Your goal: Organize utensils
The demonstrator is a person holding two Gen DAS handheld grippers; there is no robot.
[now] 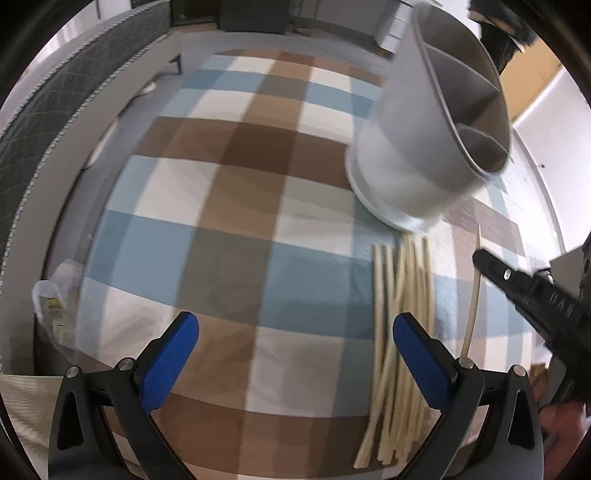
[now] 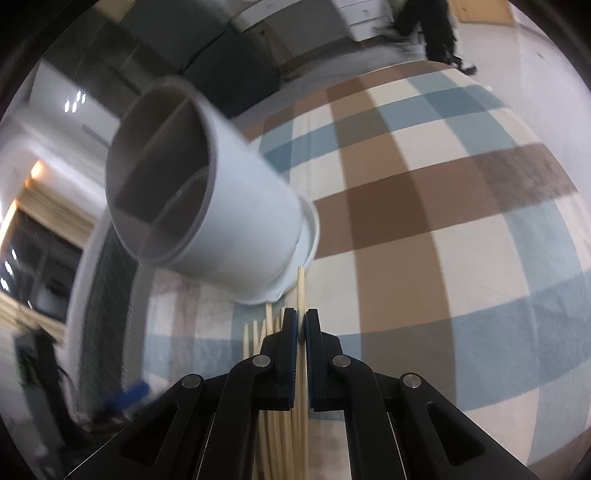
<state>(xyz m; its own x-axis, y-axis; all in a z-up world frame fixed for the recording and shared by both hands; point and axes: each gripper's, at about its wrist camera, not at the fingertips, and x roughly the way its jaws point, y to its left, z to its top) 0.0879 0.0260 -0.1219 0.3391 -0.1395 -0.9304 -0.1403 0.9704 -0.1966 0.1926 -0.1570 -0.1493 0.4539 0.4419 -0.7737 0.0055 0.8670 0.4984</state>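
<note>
A white round utensil holder (image 1: 417, 147) with inner dividers stands on a checked cloth; it also shows in the right wrist view (image 2: 221, 206). A pile of several pale wooden chopsticks (image 1: 395, 332) lies in front of the holder. My left gripper (image 1: 295, 332) is open and empty above the cloth, left of the pile. My right gripper (image 2: 301, 321) is shut on one chopstick (image 2: 301, 291), whose tip points toward the holder's base. The right gripper also shows in the left wrist view (image 1: 480, 258) with the chopstick (image 1: 474, 295).
The blue, brown and white checked cloth (image 1: 240, 192) covers the table. A grey quilted edge (image 1: 55, 110) runs along the left. A clear plastic wrapper (image 1: 51, 306) lies at the cloth's left edge. A person (image 2: 436, 33) stands far off on the floor.
</note>
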